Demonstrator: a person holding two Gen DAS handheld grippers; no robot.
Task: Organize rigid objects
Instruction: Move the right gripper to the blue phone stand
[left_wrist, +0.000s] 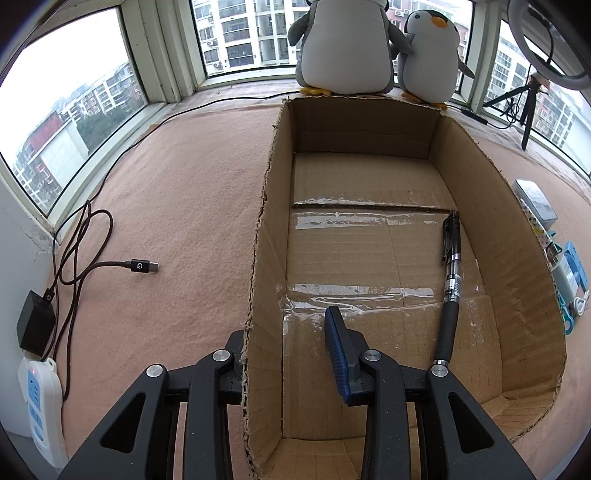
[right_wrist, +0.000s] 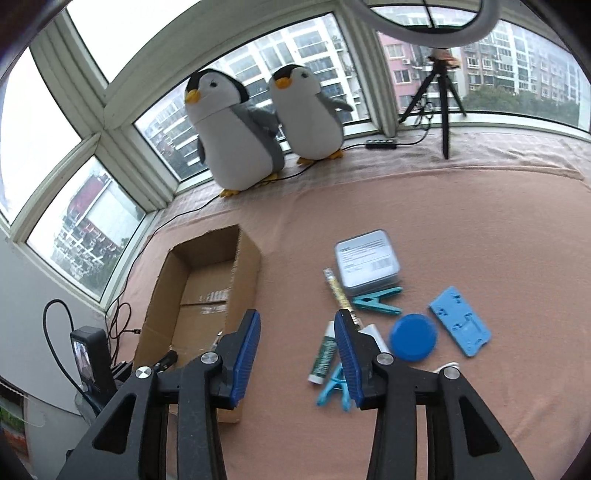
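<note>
An open cardboard box (left_wrist: 524, 236) lies on the pink cloth; it also shows in the right wrist view (right_wrist: 247, 258). A black pen (left_wrist: 451, 280) lies inside along its right wall. My left gripper (left_wrist: 284, 339) is open and straddles the box's left wall, one finger inside, one outside. My right gripper (right_wrist: 297, 332) is open and empty above the cloth, right of the box. Right of it lie a grey tin (right_wrist: 367, 264), a teal clip (right_wrist: 375, 303), a blue round lid (right_wrist: 413, 336), a blue flat holder (right_wrist: 461, 320), a green-white tube (right_wrist: 323, 356) and a light-blue clip (right_wrist: 334, 387).
Two plush penguins (right_wrist: 236, 129) stand by the window. A USB cable (left_wrist: 140, 266), a black charger (left_wrist: 35, 328) and a white power strip (left_wrist: 42, 402) lie left of the box. A tripod with ring light (right_wrist: 441, 92) stands at the back right.
</note>
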